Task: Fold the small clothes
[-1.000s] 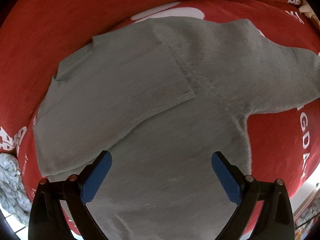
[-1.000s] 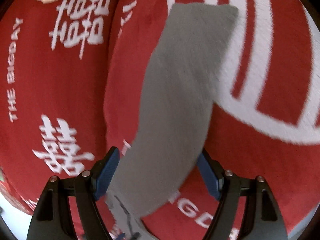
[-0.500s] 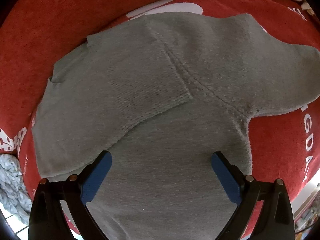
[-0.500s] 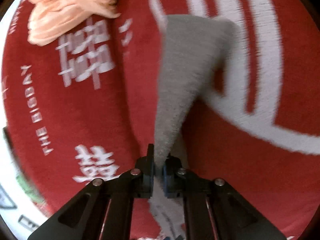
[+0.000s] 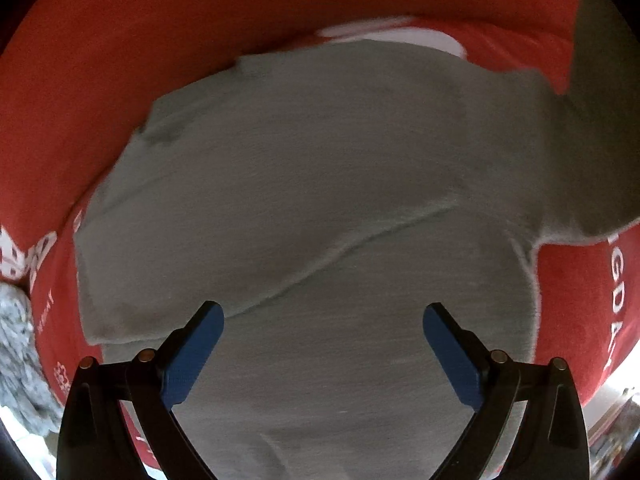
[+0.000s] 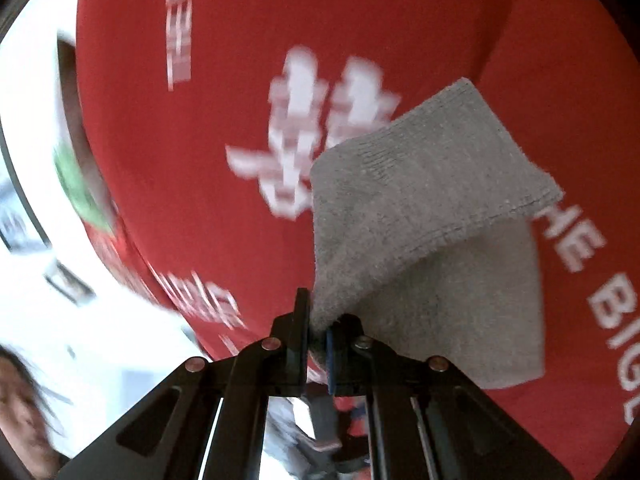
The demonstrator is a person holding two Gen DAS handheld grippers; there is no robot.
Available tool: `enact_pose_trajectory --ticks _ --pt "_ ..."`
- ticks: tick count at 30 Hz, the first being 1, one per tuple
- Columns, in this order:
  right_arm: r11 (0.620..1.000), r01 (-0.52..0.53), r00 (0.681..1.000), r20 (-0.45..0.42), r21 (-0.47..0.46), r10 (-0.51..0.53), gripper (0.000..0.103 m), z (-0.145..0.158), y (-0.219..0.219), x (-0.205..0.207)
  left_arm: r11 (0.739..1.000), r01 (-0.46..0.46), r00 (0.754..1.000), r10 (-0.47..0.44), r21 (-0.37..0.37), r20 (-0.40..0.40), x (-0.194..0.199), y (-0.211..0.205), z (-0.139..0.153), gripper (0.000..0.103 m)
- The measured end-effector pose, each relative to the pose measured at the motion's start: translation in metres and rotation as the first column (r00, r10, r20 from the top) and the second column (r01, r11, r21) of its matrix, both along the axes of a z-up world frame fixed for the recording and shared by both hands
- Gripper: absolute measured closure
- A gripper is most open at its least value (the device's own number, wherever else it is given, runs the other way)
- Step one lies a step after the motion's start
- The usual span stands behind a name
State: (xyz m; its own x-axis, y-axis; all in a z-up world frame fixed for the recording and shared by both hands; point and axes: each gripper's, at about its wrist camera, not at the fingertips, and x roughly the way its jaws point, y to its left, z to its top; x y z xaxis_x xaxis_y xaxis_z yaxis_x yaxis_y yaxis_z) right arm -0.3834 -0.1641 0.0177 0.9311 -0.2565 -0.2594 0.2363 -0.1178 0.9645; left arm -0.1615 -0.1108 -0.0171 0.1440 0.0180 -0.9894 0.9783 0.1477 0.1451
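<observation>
Jaws of the left gripper stand wide apart, blue pads clear of the cloth, with nothing between them. That gripper hangs over the lower body of the grey sweater, which lies spread flat on the red blanket. One sleeve is folded across the sweater's chest; its edge runs as a slanting ridge just above the left gripper. At the sweater's left, beyond the blanket's edge, sits a fuzzy grey-white cloth. At the sweater's right, the other sleeve is raised off the blanket. Jaws of the right gripper are clamped on that sleeve just below its ribbed cuff, which droops over. White lettering shows on the blanket behind the sleeve.
</observation>
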Motion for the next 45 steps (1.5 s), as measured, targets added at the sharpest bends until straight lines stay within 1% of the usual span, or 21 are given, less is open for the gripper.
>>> enact_pose_trajectory --ticks 3,6,9,10,13,14,15,17,19,20,21,23,24,26,28,30,34,37,41,43,45 --pt "0.986 -0.166 0.981 -0.109 -0.014 0.164 0.095 0.000 0.005 0.070 0.998 -0.064 0.998 0.065 -0.015 0.013 0.038 0.008 0.003 0.002" --pt "0.962 -0.273 0.952 -0.139 0.017 0.273 0.095 -0.015 0.021 0.126 0.987 -0.163 0.987 0.163 -0.011 0.001 0.083 0.018 0.002 0.002" --pt "0.932 -0.355 0.905 -0.220 0.076 0.363 0.092 -0.038 0.038 0.178 0.971 -0.238 0.971 0.239 -0.025 0.016 0.123 0.032 0.001 0.002" --pt "0.919 -0.377 0.872 -0.289 0.119 0.395 0.092 -0.049 0.044 0.194 0.967 -0.255 0.966 0.256 -0.026 0.027 0.138 0.037 -0.001 0.002" --pt "0.898 -0.392 0.812 -0.384 0.201 0.440 0.091 -0.065 0.052 0.211 0.955 -0.294 0.955 0.295 -0.031 0.023 0.169 0.046 -0.004 0.002" --pt "0.900 -0.385 0.811 -0.389 0.207 0.436 0.082 -0.065 0.053 0.211 0.951 -0.307 0.951 0.308 -0.037 0.015 0.168 0.065 -0.004 0.002" --pt "0.904 -0.375 0.816 -0.390 0.205 0.426 0.051 -0.064 0.054 0.208 0.947 -0.317 0.948 0.318 -0.046 0.002 0.177 0.069 -0.004 0.002" --pt "0.927 -0.322 0.832 -0.410 0.191 0.373 0.025 -0.056 0.052 0.201 0.941 -0.332 0.943 0.331 -0.067 -0.030 0.185 0.074 -0.002 0.002" --pt "0.957 -0.240 0.860 -0.422 0.163 0.288 0.029 -0.050 0.045 0.190 0.930 -0.354 0.933 0.344 -0.097 -0.103 0.199 0.077 -0.001 0.002" --pt "0.965 -0.202 0.868 -0.426 0.165 0.254 0.047 -0.049 0.040 0.188 0.925 -0.365 0.926 0.350 -0.107 -0.138 0.199 0.074 0.001 0.002" --pt "0.971 -0.170 0.880 -0.417 0.168 0.227 0.076 -0.050 0.035 0.186 0.917 -0.381 0.915 0.356 -0.116 -0.190 0.207 0.075 0.002 0.002" --pt "0.977 -0.146 0.898 -0.393 0.153 0.195 0.095 -0.048 0.026 0.196 0.900 -0.416 0.877 0.360 -0.130 -0.318 0.223 0.077 0.002 0.002" --pt "0.977 -0.162 0.899 -0.387 0.137 0.203 0.095 -0.046 0.024 0.203 0.890 -0.436 0.850 0.361 -0.131 -0.383 0.230 0.078 0.001 0.002" --pt "0.963 -0.259 0.887 -0.376 0.078 0.269 0.096 -0.034 0.025 0.234 0.866 -0.487 0.763 0.360 -0.111 -0.537 0.248 0.081 -0.003 0.002" --pt "0.924 -0.381 0.852 -0.378 0.031 0.363 0.096 -0.024 0.035 0.273 0.837 -0.540 0.661 0.362 -0.083 -0.657 0.266 0.086 -0.010 0.002" --pt "0.881 -0.472 0.809 -0.387 0.023 0.443 0.096 -0.023 0.050 0.303 0.813 -0.579 0.590 0.367 -0.061 -0.719 0.273 0.087 -0.013 0.002" --pt "0.805 -0.587 0.714 -0.417 0.078 0.562 0.096 -0.043 0.086 0.342 0.786 -0.618 0.509 0.384 -0.017 -0.770 0.287 0.090 -0.027 0.002" --pt "0.775 -0.619 0.675 -0.417 0.128 0.608 0.096 -0.055 0.102 0.352 0.795 -0.607 0.499 0.395 0.014 -0.771 0.281 0.086 -0.034 0.002" --pt "0.761 -0.623 0.646 -0.427 0.184 0.633 0.092 -0.059 0.109 0.339 0.836 -0.548 0.536 0.369 0.020 -0.759 0.254 0.069 -0.033 0.002" --pt "0.779 -0.596 0.667 -0.420 0.194 0.615 0.091 -0.055 0.109 0.317 0.856 -0.517 0.559 0.353 0.017 -0.751 0.240 0.060 -0.030 0.002" --pt "0.814 -0.539 0.712 -0.399 0.216 0.577 0.065 -0.054 0.109 0.285 0.870 -0.493 0.573 0.344 0.023 -0.744 0.225 0.051 -0.031 0.002"
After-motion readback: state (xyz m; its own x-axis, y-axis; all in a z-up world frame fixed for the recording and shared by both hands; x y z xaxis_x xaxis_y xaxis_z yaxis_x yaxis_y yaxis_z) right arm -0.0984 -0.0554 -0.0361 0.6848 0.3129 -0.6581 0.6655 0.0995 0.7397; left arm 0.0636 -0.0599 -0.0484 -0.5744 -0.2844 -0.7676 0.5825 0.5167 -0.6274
